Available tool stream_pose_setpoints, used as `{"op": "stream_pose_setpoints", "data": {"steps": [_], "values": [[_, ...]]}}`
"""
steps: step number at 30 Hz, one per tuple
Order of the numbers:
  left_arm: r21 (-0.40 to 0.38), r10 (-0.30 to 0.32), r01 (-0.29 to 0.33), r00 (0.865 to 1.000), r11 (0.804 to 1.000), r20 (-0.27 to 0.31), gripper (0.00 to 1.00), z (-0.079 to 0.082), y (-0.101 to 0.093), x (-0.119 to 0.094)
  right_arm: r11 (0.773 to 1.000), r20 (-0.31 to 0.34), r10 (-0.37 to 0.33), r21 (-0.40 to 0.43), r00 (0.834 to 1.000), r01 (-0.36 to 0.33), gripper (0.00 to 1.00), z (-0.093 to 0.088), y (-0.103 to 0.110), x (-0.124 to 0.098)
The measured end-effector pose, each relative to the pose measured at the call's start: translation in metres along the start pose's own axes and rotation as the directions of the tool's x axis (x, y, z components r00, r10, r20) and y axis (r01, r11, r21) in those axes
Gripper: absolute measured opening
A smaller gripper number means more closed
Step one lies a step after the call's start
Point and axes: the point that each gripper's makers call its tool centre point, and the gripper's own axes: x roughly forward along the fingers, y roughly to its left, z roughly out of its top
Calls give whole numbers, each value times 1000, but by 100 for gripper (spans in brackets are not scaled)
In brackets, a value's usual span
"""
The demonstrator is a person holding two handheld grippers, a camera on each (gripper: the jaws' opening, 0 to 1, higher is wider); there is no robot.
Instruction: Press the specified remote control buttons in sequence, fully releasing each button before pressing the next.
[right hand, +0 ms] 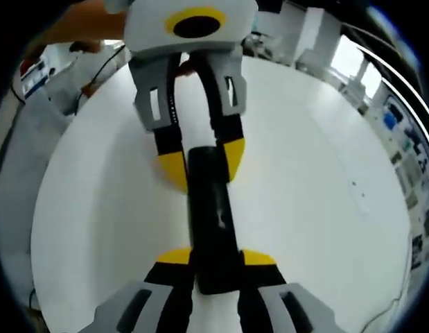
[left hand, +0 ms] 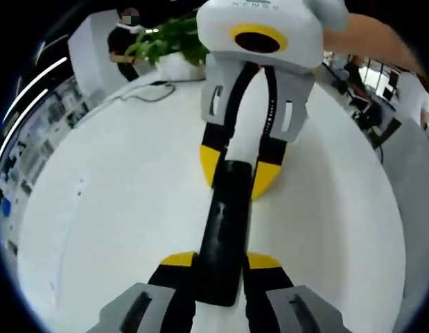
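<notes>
A long black remote control (left hand: 224, 229) lies above the white table (left hand: 110, 208), held at both ends. My left gripper (left hand: 221, 261) rises from the bottom of the left gripper view, its yellow-tipped jaws pressed against the remote's near end. My right gripper (left hand: 239, 170) comes down from the top of that view and clamps the far end. In the right gripper view the remote (right hand: 211, 222) runs up the middle, with my right gripper (right hand: 217, 257) shut on its near end and my left gripper (right hand: 202, 163) on its far end. No buttons are discernible on the dark surface.
A green potted plant (left hand: 169, 41) and a black cable (left hand: 148, 90) sit at the table's far edge, with a person (left hand: 124, 45) standing behind them. A bare arm (left hand: 377, 38) reaches in at the upper right. Shelving (left hand: 34, 132) lines the left wall.
</notes>
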Motion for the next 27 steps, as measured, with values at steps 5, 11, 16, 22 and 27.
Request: {"op": "stream_pose_setpoints", "data": {"steps": [5, 11, 16, 22, 27], "values": [[7, 5, -5, 1000, 1000, 3, 24, 3, -3, -5, 1000, 5, 3, 7, 1000, -3, 21, 1, 3, -4], [5, 8, -8, 1000, 1000, 9, 24, 9, -5, -10, 1000, 10, -5, -2, 1000, 5, 21, 6, 6, -14], [11, 14, -14, 1000, 1000, 16, 24, 15, -11, -17, 1000, 13, -9, -4, 1000, 9, 21, 8, 11, -23], [19, 20, -20, 1000, 1000, 16, 24, 22, -20, -27, 1000, 12, -12, -7, 1000, 13, 21, 13, 21, -35], [16, 24, -24, 1000, 1000, 19, 24, 27, -28, -37, 1000, 12, -18, -11, 1000, 19, 21, 18, 27, -45]]}}
